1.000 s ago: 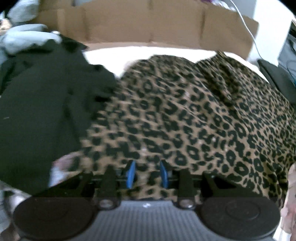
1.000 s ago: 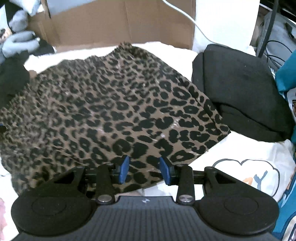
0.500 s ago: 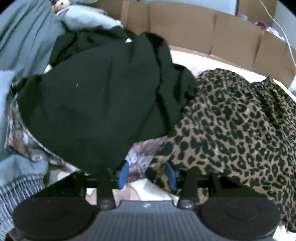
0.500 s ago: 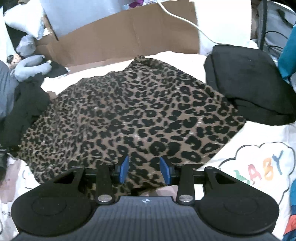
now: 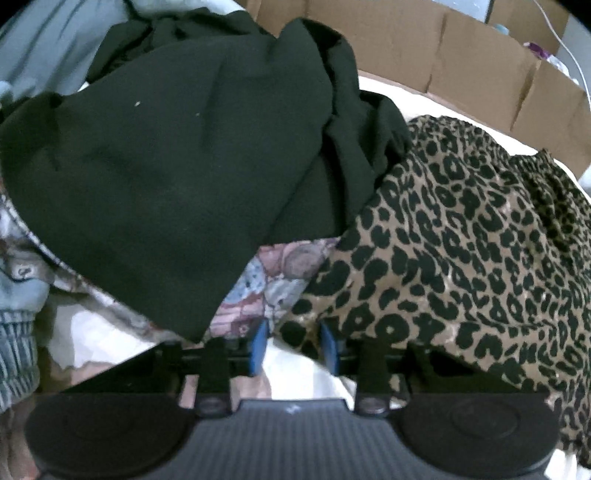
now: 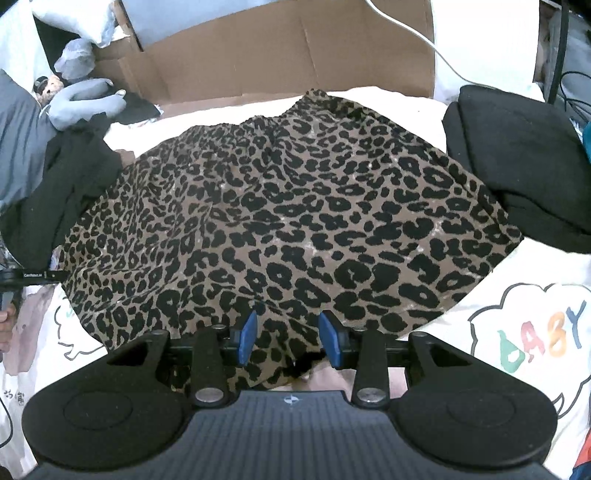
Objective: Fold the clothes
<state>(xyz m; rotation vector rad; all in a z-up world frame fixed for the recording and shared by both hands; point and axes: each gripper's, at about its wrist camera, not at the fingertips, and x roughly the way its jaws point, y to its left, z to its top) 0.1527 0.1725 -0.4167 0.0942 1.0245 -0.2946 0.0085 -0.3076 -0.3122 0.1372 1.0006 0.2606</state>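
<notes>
Both grippers, left (image 5: 294,345) and right (image 6: 288,338), fingers apart; leopard skirt (image 6: 288,221) spread flat, waistband far.

Brown cardboard (image 6: 280,51) stands behind the printed white sheet (image 6: 532,332); a white cable (image 6: 417,33) crosses it.

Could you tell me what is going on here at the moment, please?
A person with a handheld gripper in each hand is folding clothes on a bed. A leopard-print skirt lies spread flat on the white sheet. The right gripper is open at its near hem, and the left gripper is open at its left corner, beside a heap of black clothing. Neither has gripped anything yet.
</notes>
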